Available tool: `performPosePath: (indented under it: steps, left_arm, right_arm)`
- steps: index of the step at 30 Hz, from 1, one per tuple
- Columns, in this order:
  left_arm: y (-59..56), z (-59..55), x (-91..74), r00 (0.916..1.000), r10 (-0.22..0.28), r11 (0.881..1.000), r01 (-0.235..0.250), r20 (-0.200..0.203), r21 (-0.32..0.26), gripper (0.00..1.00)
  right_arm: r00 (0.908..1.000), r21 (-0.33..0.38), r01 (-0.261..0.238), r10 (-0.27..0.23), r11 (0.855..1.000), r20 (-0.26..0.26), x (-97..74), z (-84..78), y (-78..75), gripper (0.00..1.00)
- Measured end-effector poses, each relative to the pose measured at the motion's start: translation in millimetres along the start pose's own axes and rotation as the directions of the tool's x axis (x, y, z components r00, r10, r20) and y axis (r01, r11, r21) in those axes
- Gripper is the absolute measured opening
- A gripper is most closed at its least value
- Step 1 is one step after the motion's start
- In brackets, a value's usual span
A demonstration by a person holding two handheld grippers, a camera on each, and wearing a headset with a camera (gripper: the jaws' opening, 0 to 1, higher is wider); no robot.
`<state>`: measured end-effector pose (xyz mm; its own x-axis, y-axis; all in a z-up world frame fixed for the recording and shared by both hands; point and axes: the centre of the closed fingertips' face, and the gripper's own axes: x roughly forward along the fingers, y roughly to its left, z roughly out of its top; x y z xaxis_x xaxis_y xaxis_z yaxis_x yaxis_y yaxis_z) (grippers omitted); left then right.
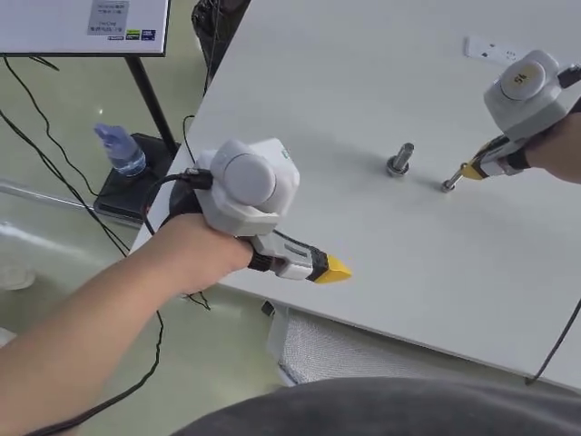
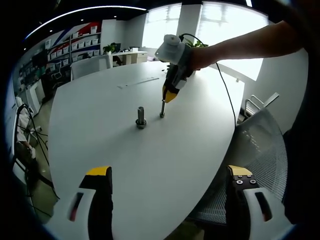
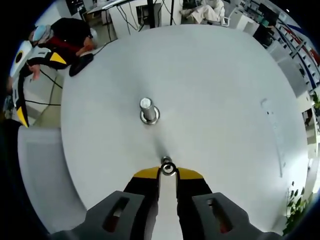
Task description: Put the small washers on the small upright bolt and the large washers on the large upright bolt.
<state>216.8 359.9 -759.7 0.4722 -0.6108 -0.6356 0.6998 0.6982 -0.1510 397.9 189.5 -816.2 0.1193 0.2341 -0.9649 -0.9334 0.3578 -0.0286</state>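
Observation:
On the white table [image 1: 363,82] stands the large upright bolt [image 1: 399,160] with washers around its base; it also appears as the large bolt [image 2: 141,117] and the large bolt [image 3: 148,110]. Just to its right is the thin small upright bolt [image 1: 448,184], seen again as the small bolt [image 2: 162,109]. My right gripper [image 1: 470,171] hangs at that bolt's top, its jaws nearly together on a small washer [image 3: 168,167]. My left gripper [image 1: 331,270] hovers at the table's near left edge, apart from both bolts. Its fingers [image 2: 98,175] are spread wide with nothing between them.
A power strip [image 1: 490,48] lies at the far side of the table. A mesh chair [image 1: 345,354] sits under the near edge. Off the table to the left are a monitor stand [image 1: 150,91], cables and a water bottle [image 1: 120,150].

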Motion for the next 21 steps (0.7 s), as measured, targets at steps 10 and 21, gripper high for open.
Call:
performPosePath:
  steps: [10, 21]
  left_arm:
    - [-1.0, -2.1, 2.7, 0.9999, -0.008, 1.000, 0.008, -0.010, -0.002, 0.93]
    - [0.6, -0.5, 2.2, 0.9999, -0.008, 1.000, 0.008, -0.010, 0.001, 0.92]
  right_arm:
    - [1.0000, -0.002, -0.006, 0.006, 1.000, 0.000, 2.6, -1.1, 3.0, 0.13]
    - [0.9999, -0.009, -0.010, 0.010, 1.000, -0.008, 7.0, -0.5, 2.3, 0.13]
